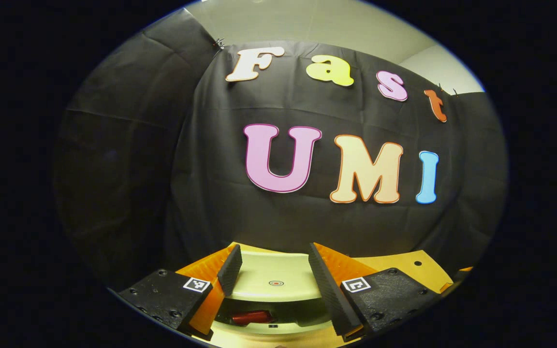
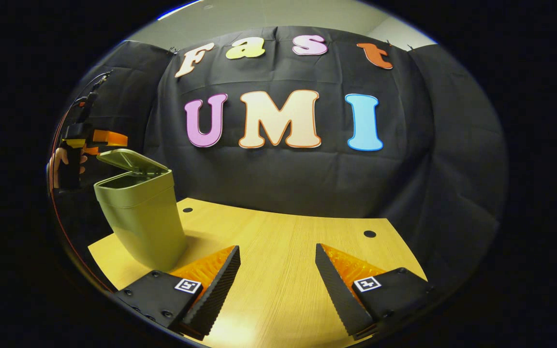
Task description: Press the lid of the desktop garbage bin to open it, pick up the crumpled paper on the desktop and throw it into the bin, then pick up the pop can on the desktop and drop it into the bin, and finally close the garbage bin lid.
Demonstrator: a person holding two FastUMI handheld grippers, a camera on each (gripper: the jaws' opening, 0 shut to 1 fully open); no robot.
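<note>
With the pop can [image 1: 252, 317] inside, the spread, empty left claw [image 1: 272, 275] should press the lid [image 1: 273, 282] down squarely.

Through the right gripper view I am seeing my right gripper [image 2: 277, 263] hovering low over the wooden desktop [image 2: 278, 241], its jaws standing wide apart with nothing between them. The green garbage bin [image 2: 140, 217] is standing upright at the left of the desktop, well apart from this gripper. Its lid [image 2: 128, 159] is sitting tilted up, leaving the bin's mouth partly open. Just behind and above the lid, the left gripper [image 2: 102, 137] is showing at the far left, with a hand [image 2: 63, 166] holding it. I cannot tell how its jaws are standing.
</note>
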